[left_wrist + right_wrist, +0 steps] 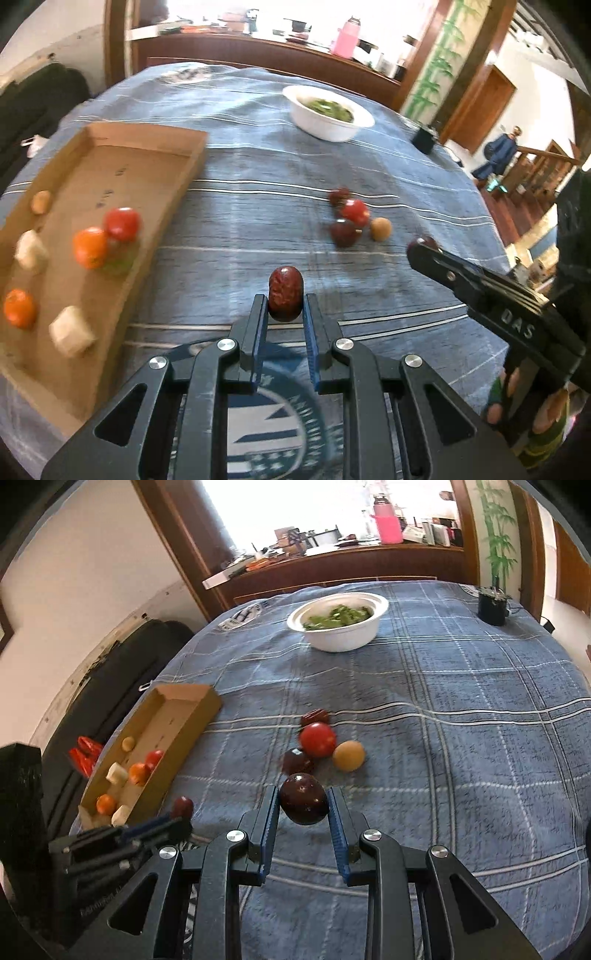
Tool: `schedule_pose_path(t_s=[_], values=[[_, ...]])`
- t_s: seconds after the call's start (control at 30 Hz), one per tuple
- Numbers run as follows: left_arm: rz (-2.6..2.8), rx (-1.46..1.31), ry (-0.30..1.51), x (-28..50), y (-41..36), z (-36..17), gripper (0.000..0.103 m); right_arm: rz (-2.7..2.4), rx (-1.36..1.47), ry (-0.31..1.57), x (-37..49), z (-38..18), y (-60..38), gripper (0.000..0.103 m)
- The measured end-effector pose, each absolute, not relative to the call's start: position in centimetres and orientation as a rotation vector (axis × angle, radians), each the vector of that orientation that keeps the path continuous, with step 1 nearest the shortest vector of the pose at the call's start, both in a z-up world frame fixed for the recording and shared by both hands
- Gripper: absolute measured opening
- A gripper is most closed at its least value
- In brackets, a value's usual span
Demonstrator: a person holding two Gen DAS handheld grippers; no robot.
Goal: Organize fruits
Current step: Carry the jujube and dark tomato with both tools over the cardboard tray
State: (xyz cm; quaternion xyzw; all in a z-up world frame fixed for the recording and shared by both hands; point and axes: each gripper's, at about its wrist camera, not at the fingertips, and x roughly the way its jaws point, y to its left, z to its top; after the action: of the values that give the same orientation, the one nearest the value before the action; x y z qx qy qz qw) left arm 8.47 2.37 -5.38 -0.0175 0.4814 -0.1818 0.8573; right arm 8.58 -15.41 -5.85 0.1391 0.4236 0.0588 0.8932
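Left gripper (285,300) pinching a wrinkled red date (285,298), right gripper (303,805) clamping a dark plum (303,804): both are riding at the fingertips, risking slipping out short of the cardboard tray (110,162).

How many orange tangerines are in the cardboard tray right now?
2. One tangerine sits mid-tray against a red tomato; the other tangerine lies nearer the tray's near end. Nothing seems to hide more.

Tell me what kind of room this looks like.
Probably a home dining or living room. A table under a blue plaid tablecloth carries a white bowl of greens, a cluttered wooden sideboard with a pink thermos stands behind, and wooden stairs rise nearby.
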Motion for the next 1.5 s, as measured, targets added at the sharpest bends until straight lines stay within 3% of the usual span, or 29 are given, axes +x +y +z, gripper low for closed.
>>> schedule_pose_path(t_s=[1.5], values=[[-0.112,-0.037,0.947,9.3,13.0,-4.5,0.017,0.304,0.143,0.907,10.7,-5.5,-3.1,0.027]])
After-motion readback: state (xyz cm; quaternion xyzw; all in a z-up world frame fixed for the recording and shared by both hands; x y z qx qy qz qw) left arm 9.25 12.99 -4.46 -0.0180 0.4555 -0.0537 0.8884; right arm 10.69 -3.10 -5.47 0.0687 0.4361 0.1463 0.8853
